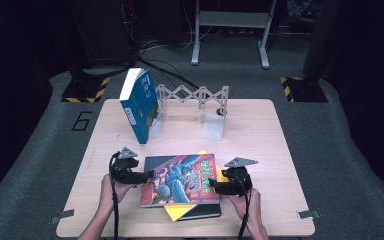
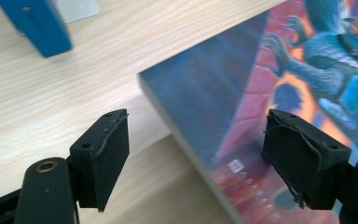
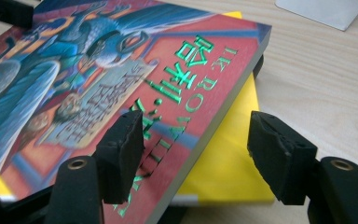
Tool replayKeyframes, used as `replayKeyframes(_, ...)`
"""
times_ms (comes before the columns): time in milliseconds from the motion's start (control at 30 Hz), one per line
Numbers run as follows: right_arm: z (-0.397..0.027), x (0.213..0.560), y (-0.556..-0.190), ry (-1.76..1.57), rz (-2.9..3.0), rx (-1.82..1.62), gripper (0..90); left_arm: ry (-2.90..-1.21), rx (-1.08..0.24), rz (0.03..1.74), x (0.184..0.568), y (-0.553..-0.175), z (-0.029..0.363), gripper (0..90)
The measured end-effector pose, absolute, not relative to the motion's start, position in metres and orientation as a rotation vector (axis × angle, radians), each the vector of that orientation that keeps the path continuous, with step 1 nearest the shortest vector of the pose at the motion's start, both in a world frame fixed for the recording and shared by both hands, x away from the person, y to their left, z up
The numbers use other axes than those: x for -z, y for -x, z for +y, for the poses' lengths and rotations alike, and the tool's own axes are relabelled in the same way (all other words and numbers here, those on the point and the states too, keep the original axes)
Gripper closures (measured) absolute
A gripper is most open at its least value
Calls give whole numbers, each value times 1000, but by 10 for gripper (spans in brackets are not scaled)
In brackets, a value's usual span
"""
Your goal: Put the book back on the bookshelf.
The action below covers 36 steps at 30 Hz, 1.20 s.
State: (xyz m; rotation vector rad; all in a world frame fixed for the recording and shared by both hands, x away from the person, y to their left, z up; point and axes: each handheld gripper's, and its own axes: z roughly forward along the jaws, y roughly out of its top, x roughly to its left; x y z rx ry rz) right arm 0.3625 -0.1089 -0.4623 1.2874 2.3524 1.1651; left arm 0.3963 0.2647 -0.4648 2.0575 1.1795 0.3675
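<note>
Both claws stand open astride the illustrated book's side edges, not gripping it.

The left gripper point(image 1: 149, 174) has its jaws apart across the left edge of the illustrated book point(image 1: 181, 180); the right gripper point(image 1: 212, 187) stands likewise at the right edge, pads clear. The book lies flat on a yellow book point(image 1: 172, 212) at the table's point(image 1: 260, 150) near middle. Far left, a blue book point(image 1: 140, 104) already stands in the metal bookend rack point(image 1: 200, 100); judging from that, lifting and shelving this one remains.
</note>
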Motion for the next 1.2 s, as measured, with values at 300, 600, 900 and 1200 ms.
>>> replayKeyframes(300, -115, 467, -332, -1255, 2366, -1193, 246, -2040, -429, 1267, 465, -403, 283, 230)
replayKeyframes(600, -107, 471, -312, -1167, 2423, -1155, 200, -2032, -391, 1305, 476, -408, 290, 242)
replayKeyframes(900, -98, 469, -315, -1107, 2458, -1132, 291, -2012, -388, 1306, 478, -406, 289, 247)
replayKeyframes(1200, -103, 466, -325, -1117, 2456, -1127, 307, -2049, -401, 1270, 473, -400, 285, 237)
